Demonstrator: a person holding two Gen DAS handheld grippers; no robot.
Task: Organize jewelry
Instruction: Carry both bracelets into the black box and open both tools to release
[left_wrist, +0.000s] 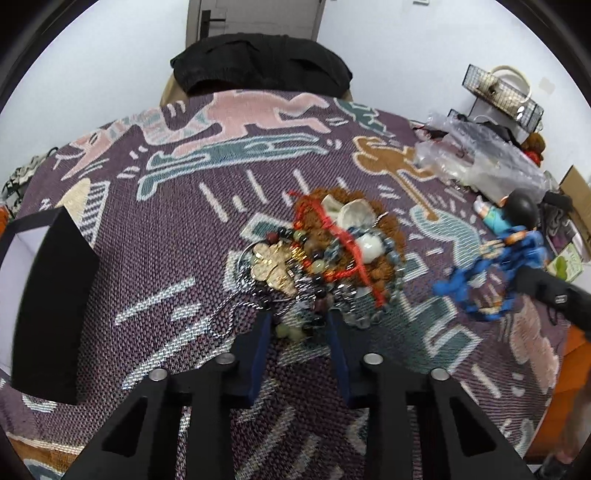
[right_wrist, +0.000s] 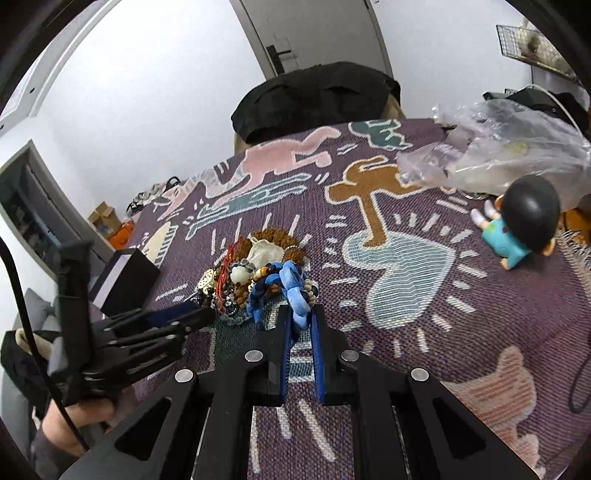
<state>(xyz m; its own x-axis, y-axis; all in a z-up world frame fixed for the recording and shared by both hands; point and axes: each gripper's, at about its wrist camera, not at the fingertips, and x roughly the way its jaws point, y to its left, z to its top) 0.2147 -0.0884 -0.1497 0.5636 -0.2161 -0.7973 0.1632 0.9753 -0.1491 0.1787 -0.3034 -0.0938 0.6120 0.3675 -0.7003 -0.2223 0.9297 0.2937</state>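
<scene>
plastic bag (right_wrist: 517, 147) beside jewelry pile (left_wrist: 325, 251)

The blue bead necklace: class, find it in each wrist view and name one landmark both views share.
Left wrist: blue bead necklace at right, lifted, beside the jewelry pile.
Right wrist: centre, gripped by the right gripper.
Shared landmark: the black box left of the pile.

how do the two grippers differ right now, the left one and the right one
The right gripper is closed on a blue fabric piece, lifted clear of the heap; the left gripper holds nothing. The left's jaws stand wider apart, at the near edge of the jewelry pile, while the right's pinch close. Both have black frames with blue finger pads.
</scene>
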